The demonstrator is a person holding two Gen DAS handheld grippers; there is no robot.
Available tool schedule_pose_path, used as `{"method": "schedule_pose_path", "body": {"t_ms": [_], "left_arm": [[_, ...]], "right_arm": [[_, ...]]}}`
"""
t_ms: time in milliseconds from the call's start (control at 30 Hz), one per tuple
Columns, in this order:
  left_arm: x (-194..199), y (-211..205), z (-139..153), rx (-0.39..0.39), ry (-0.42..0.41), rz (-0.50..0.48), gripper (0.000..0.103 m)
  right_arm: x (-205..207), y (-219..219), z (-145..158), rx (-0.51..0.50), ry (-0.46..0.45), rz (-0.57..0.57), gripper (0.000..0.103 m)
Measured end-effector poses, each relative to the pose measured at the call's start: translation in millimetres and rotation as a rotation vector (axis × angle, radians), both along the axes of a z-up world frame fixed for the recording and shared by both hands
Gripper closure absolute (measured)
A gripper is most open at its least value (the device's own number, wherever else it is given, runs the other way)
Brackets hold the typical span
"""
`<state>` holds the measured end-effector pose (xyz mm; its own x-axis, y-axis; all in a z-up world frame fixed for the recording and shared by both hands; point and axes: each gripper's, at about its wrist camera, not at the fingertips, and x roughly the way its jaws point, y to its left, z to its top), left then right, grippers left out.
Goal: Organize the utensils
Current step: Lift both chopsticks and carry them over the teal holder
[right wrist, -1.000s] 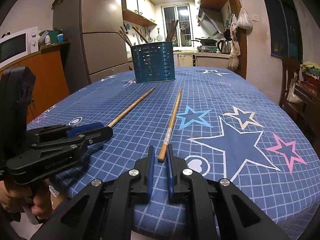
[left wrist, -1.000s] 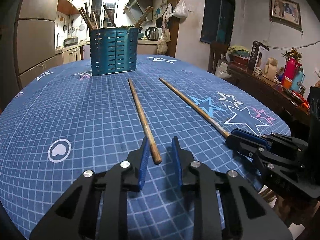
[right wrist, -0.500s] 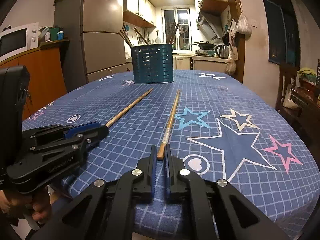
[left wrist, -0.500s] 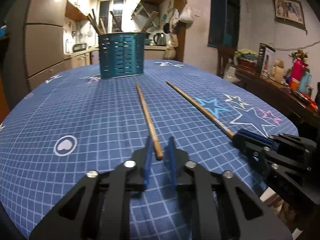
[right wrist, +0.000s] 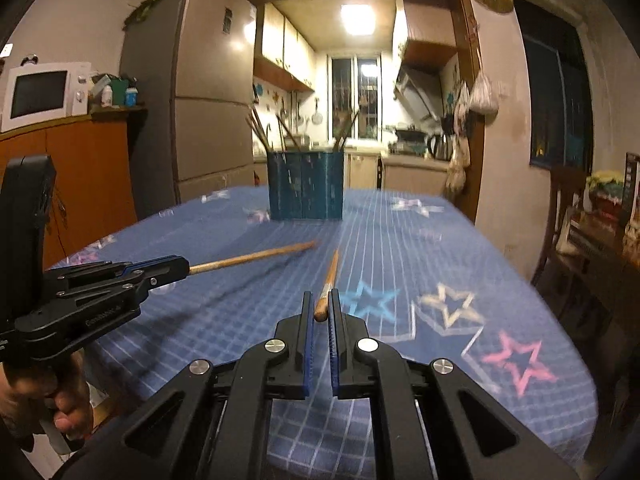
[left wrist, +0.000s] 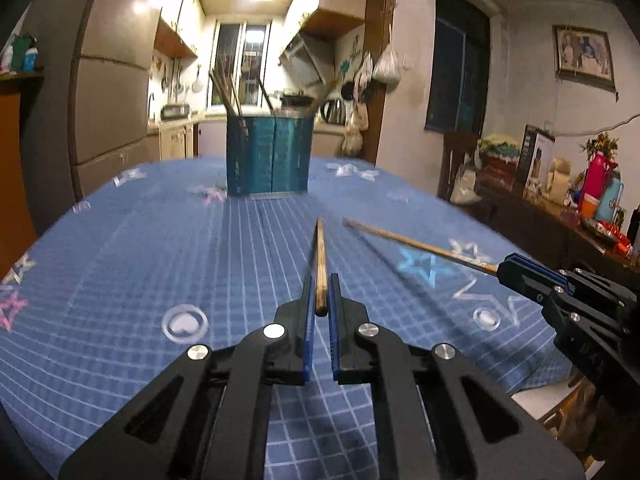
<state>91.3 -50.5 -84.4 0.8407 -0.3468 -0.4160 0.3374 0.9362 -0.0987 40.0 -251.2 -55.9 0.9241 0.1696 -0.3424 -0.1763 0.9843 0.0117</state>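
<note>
step: pick-up | left gripper [left wrist: 320, 304] jaws grasping chopstick [left wrist: 319, 264]; right gripper [right wrist: 321, 310] jaws grasping second chopstick [right wrist: 326, 286] | next: carry both into teal utensil holder [left wrist: 267, 156], tips down

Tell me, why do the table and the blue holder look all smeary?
Left wrist view: motion blur smears the blue holder and tablecloth; the gripped chopstick stays sharp. Right wrist view: the same streaks, a bright glaring ceiling light, and fisheye-bent walls.
</note>
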Motion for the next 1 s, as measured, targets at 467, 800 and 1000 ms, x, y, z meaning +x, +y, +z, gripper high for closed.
{"method": "schedule_pose_path", "body": {"t_ms": [467,800,1000], "left_arm": [[20,7,83,-0.04,-0.16,0.0,0.098],[73,-5,119,-0.033,-0.147,-0.023,0.098],[93,-2,138,-0.037,-0.149,-0.017,0.098]], "right_arm": [[41,-18,87,0.021,-0.092,0.082,0.095],[119,-26,133,0.063,-0.031,0.134,0.096],[145,-20,151,0.051,-0.021,0.145,0.096]]}}
